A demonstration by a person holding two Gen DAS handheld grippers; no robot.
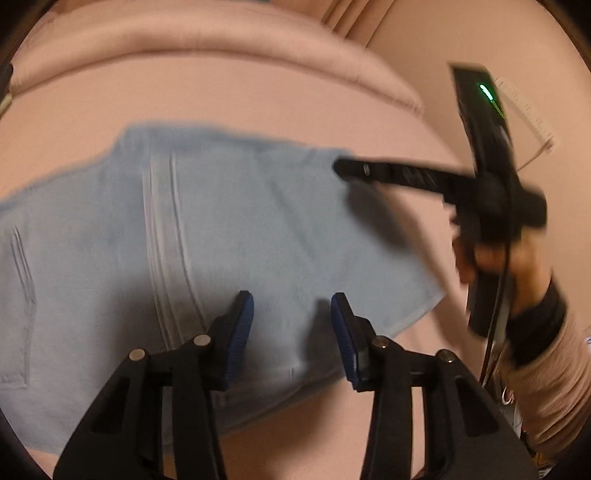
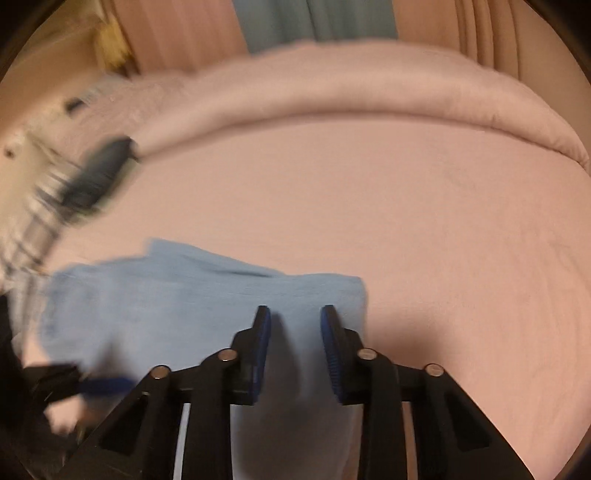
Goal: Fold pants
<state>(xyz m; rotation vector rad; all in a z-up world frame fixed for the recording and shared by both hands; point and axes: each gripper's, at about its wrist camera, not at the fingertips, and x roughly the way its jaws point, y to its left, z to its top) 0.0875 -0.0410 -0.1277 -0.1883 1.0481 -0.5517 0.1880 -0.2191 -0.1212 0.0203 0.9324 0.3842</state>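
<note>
Light blue pants (image 1: 207,229) lie folded flat on a pink bed sheet (image 1: 240,99). My left gripper (image 1: 291,306) is open and empty, hovering over the pants' near edge. The right gripper (image 1: 341,168) shows in the left wrist view as a black tool reaching over the pants' right end, held by a hand. In the right wrist view the right gripper (image 2: 295,317) is open, with the pants (image 2: 177,306) below and between its fingers. Whether either gripper touches the cloth I cannot tell.
A rolled pink duvet (image 2: 369,85) runs along the far side of the bed. Blurred plaid cloth and a dark object (image 2: 99,173) lie at the left. Curtains (image 2: 314,18) hang behind. The person's sleeved arm (image 1: 546,369) is at the right.
</note>
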